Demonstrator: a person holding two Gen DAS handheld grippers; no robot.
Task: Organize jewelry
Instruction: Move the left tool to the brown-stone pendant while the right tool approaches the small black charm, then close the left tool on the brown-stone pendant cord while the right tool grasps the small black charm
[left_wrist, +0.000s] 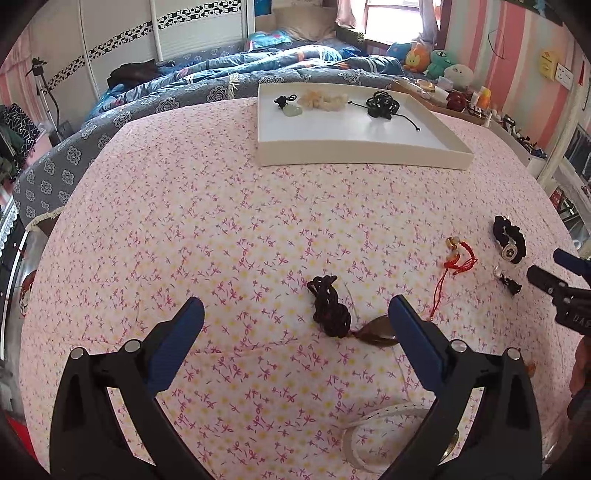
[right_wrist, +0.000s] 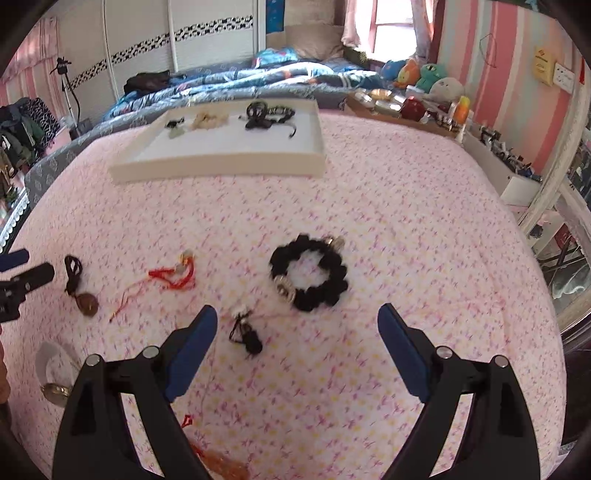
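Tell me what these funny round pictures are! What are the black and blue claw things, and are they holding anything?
Those claws are two grabbing tools, one in each of a person's hands. Each has a small camera looking out between its jaws, and that lens bends the picture round.

One picture comes from the left gripper, the other from the right gripper. Both stand wide open and hold nothing.

Below them is a pink flowered bedspread with jewelry lying on it: a dark cord necklace with a brown pendant, a red string charm, a black scrunchie bracelet and a small black clip piece.

Farther back sits a white tray with three pieces already inside. The loose ones probably go there too.
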